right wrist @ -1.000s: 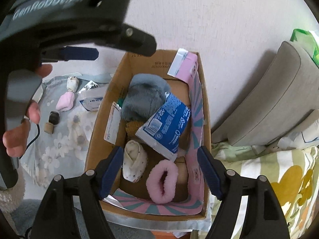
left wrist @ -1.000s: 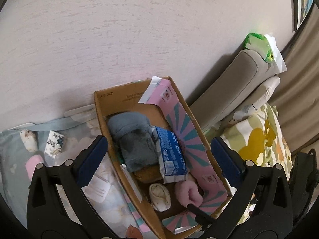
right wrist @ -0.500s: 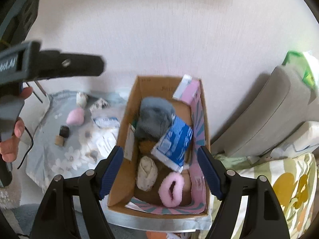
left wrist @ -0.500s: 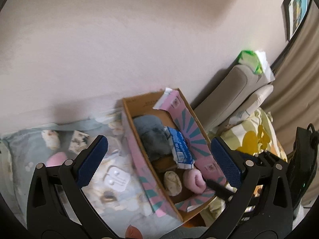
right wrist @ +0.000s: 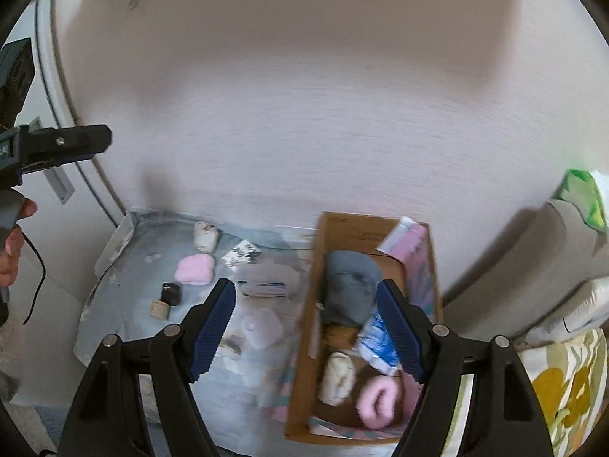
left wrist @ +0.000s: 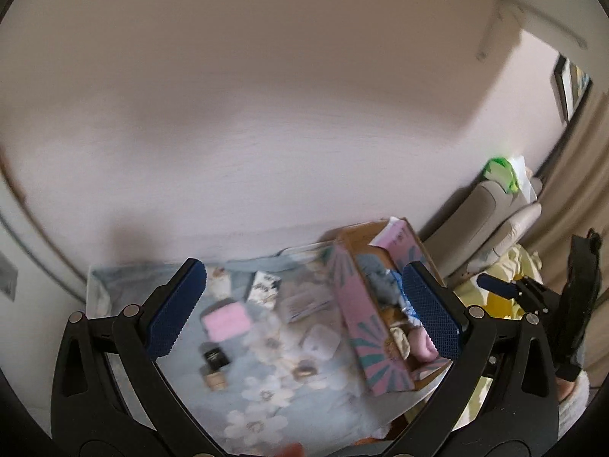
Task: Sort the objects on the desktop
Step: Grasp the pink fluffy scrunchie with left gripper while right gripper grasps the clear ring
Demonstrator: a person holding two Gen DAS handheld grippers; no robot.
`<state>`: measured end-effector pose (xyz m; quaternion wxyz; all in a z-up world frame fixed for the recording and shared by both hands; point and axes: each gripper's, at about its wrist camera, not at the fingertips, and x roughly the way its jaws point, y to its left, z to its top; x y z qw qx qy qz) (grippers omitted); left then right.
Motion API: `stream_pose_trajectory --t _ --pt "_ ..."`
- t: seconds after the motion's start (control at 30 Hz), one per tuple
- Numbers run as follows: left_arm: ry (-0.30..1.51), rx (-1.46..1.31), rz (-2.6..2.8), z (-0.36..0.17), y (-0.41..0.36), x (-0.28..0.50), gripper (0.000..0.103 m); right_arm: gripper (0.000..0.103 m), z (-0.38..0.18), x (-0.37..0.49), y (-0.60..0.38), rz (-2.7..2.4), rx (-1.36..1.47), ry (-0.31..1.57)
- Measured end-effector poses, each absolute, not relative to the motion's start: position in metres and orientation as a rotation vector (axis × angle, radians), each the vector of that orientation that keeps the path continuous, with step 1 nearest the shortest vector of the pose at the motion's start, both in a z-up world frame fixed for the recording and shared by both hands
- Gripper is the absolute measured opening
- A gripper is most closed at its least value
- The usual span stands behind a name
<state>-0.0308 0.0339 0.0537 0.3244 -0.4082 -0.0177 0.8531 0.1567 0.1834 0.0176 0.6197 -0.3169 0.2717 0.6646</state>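
A cardboard box (right wrist: 338, 228) with a pink patterned side (left wrist: 357, 320) stands at the right end of a small table covered by a blue flowered cloth (left wrist: 266, 392). It holds a grey plush item (right wrist: 350, 285), a blue packet (right wrist: 377, 339), a cream roll (right wrist: 337, 377) and a pink scrunchie (right wrist: 378, 400). Loose on the cloth lie a pink pad (left wrist: 227, 321), a white case (left wrist: 319, 344), a printed packet (left wrist: 262, 285) and a small black and tan item (left wrist: 215, 365). My left gripper (left wrist: 304, 308) and right gripper (right wrist: 306, 329) are open, empty and high above.
A grey sofa arm (left wrist: 491, 224) with a green and white bag (left wrist: 506, 175) stands right of the box. A yellow flowered cushion (right wrist: 563, 384) lies at the lower right. A pale wall stands behind the table. The left gripper's handle (right wrist: 57, 144) shows at the far left.
Both grippers have pulled back and up from the box, so the table and box look smaller. The left view has swung left over the cloth. Both stay open.
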Motion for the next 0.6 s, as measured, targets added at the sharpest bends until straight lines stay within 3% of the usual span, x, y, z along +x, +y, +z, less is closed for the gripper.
stream_pose_trajectory --t 0.27,0.6 --pt "-0.122 -1.181 2.251 0.012 -0.036 -0.04 0.102 0.073 -0.021 0.098 0.203 1.61 -0.782 0.69" --pt "-0.121 -1.32 2.182 -0.068 -0.043 -0.049 0.102 0.073 -0.103 0.072 0.192 1.435 -0.666 0.9"
